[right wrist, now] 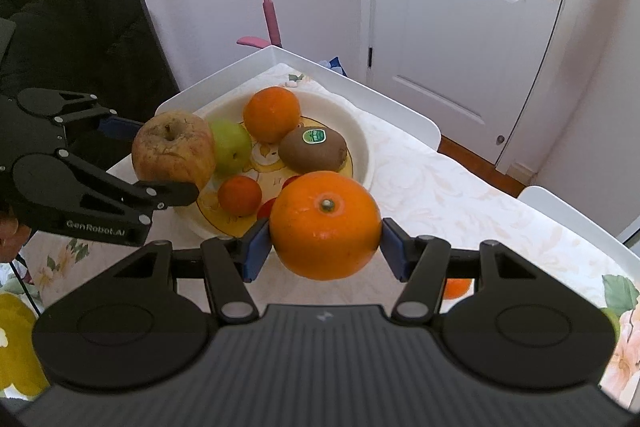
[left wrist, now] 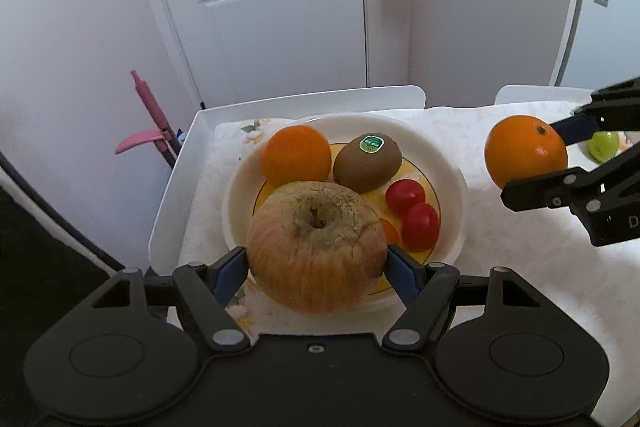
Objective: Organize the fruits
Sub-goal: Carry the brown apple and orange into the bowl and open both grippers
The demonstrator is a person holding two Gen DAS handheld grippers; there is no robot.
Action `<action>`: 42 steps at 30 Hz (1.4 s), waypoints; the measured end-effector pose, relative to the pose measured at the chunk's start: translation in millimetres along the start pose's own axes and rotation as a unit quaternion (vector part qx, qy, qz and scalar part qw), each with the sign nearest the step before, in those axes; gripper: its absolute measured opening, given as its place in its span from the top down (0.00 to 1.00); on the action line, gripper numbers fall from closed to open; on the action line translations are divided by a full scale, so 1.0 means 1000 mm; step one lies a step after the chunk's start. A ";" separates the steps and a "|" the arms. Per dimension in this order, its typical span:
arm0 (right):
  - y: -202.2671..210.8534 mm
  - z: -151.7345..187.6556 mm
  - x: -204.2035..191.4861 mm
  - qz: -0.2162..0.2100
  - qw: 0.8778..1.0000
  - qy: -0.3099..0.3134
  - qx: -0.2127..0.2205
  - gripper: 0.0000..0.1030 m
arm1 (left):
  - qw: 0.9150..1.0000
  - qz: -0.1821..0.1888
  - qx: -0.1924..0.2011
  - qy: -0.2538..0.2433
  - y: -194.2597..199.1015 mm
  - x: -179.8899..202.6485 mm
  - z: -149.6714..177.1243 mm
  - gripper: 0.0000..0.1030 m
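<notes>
The left gripper (left wrist: 316, 267) is clamped on a big, russeted apple (left wrist: 316, 247), both blue pads pressed to its sides. It holds the apple above the near rim of the white bowl (left wrist: 448, 163), at the side closest to the camera. The right gripper (right wrist: 325, 247) is clamped the same way on an orange (right wrist: 325, 225), stem up, held over the flowered cloth (right wrist: 460, 195) just beside the bowl and clear of its rim.

In the bowl lie a second orange (left wrist: 298, 155) at the far left, a kiwi (left wrist: 367, 162) with a green sticker touching it, and two red tomatoes (left wrist: 412, 211) on the right. The right wrist view also shows a green apple (right wrist: 231, 147) behind the held apple and a small tangerine (right wrist: 239, 195) near the front rim. The yellow floor of the bowl shows bare only in patches between the fruit; the most open patch is near the middle front.

The bowl stands on the cloth near the table's far left corner, close to the white tray edge (left wrist: 172, 195) that lines it. To the bowl's right the cloth is bare and wide. Another small green fruit (left wrist: 604, 145) sits on the cloth beyond the right gripper, and an orange one (right wrist: 456, 287) shows under its right finger. A dark jacket (right wrist: 60, 7) hangs close behind the left gripper.
</notes>
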State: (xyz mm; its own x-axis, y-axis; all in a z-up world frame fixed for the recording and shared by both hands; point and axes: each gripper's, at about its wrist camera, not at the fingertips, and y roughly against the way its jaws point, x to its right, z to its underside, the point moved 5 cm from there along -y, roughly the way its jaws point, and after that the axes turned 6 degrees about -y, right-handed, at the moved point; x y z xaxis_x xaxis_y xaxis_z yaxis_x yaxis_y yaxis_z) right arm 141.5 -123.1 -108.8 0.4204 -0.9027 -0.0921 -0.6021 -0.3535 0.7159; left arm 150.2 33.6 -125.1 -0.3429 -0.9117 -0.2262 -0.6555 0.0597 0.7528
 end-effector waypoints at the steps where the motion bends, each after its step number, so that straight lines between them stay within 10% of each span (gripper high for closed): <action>1: -0.001 -0.001 -0.001 0.002 1.000 -0.001 0.000 0.29 | 1.000 0.000 0.002 -0.003 -0.002 0.001 -0.002 0.24; 6: -0.008 -0.007 -0.002 0.007 1.000 -0.009 -0.004 0.29 | 1.000 0.005 0.021 -0.018 -0.002 0.002 -0.010 0.02; 35: -0.079 -0.042 -0.015 -0.035 0.998 -0.024 -0.053 0.28 | 0.999 0.025 0.015 -0.029 0.015 -0.019 0.006 0.02; 39: -0.071 -0.046 -0.012 -0.034 0.998 -0.043 -0.030 0.03 | 0.999 0.027 0.014 -0.028 0.014 -0.017 0.007 0.02; 42: -0.066 -0.046 -0.007 -0.029 0.998 -0.054 -0.025 0.02 | 0.999 0.027 0.013 -0.031 0.015 -0.015 0.009 0.02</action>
State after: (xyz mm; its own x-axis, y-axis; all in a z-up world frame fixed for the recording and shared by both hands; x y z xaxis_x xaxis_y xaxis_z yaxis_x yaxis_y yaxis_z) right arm 209.6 -81.8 -123.3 0.3772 -0.9028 -0.2066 -0.5436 -0.3964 0.7399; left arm 139.4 51.4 -116.1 -0.4188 -0.8798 -0.2246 -0.6525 0.1195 0.7483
